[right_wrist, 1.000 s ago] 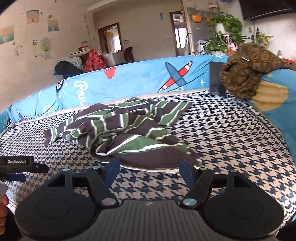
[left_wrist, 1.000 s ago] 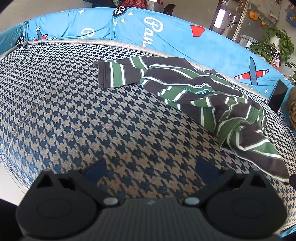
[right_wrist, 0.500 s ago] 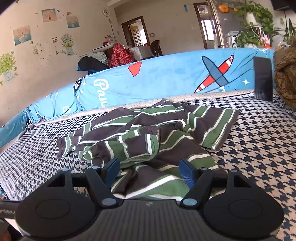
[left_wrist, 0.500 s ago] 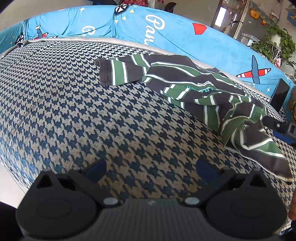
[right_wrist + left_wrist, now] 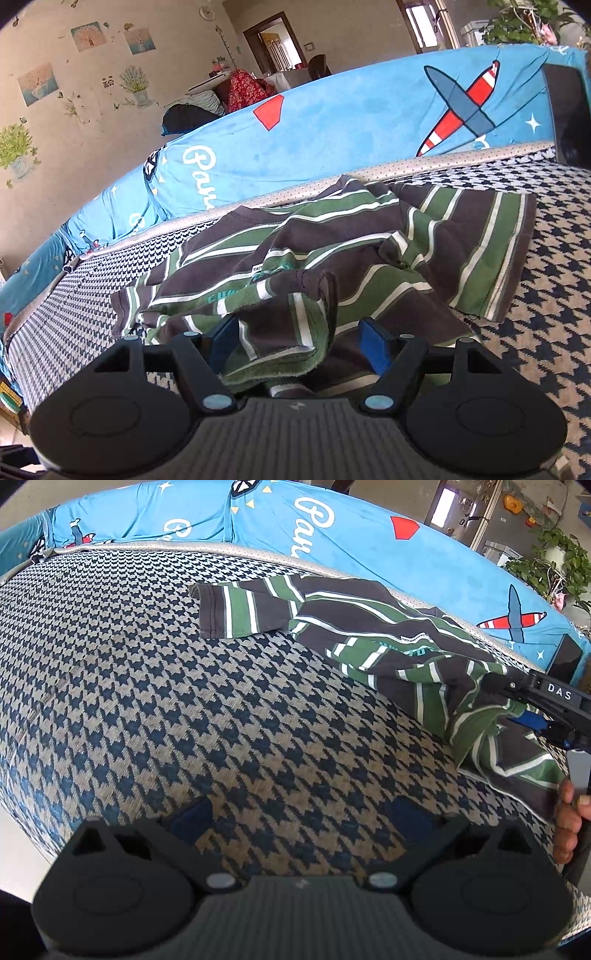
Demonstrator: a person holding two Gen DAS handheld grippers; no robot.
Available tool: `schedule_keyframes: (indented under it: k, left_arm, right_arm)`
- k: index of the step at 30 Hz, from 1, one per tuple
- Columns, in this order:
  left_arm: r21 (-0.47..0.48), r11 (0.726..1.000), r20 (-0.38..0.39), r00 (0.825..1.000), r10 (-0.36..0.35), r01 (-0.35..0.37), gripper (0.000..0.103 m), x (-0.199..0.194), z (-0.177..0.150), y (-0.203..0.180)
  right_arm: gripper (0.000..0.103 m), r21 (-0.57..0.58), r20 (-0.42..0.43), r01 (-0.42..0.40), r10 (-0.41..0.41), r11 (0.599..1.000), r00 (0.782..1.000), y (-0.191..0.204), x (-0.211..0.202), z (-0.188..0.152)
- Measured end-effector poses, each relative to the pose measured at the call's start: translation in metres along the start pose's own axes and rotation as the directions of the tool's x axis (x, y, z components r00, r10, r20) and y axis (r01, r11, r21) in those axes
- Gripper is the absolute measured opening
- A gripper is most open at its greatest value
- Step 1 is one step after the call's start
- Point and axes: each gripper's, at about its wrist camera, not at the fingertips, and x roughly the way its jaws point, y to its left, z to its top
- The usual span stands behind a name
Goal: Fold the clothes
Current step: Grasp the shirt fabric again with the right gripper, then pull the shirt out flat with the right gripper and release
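The shirt (image 5: 332,258), soft, light and rumpled near the bed's (image 5: 184,701) back edge, should lift easily by its near hem, straddled by the wide right tongs (image 5: 299,341); left tongs (image 5: 301,812) hover wide, empty.

Striped shirt (image 5: 332,258) soft matt knit cloth, sofa seat (image 5: 184,701) coarse woven houndstooth fabric, blue cover (image 5: 332,140) plush, gripper bodies matt black plastic.

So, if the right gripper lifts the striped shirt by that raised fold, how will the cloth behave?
The striped shirt lies crumpled in soft folds, so it will probably hang limp. It looks thin, likely light. Its spread sleeve may drag over the houndstooth cover.
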Motion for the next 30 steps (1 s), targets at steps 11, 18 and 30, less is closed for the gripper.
schedule_keyframes:
  k: [11,18,30]
  left_arm:
    - [-0.001,1.000,0.019,1.000,0.022,-0.022,0.103,-0.002,-0.001,0.003]
    - [-0.062,0.993,0.153,0.982,0.112,-0.103,0.103,-0.023,0.003,0.012]
    - [-0.185,0.947,0.340,0.887,0.314,-0.264,0.103,-0.064,0.009,0.044]
  right_arm:
    - [0.015,0.008,0.009,-0.044,0.044,0.999,0.999,0.023,-0.003,0.000]
    - [0.011,-0.039,0.036,-0.230,0.232,0.972,0.972,0.066,-0.040,-0.013]
    - [0.010,-0.176,-0.092,-0.419,0.408,0.891,0.908,0.143,-0.077,-0.087]
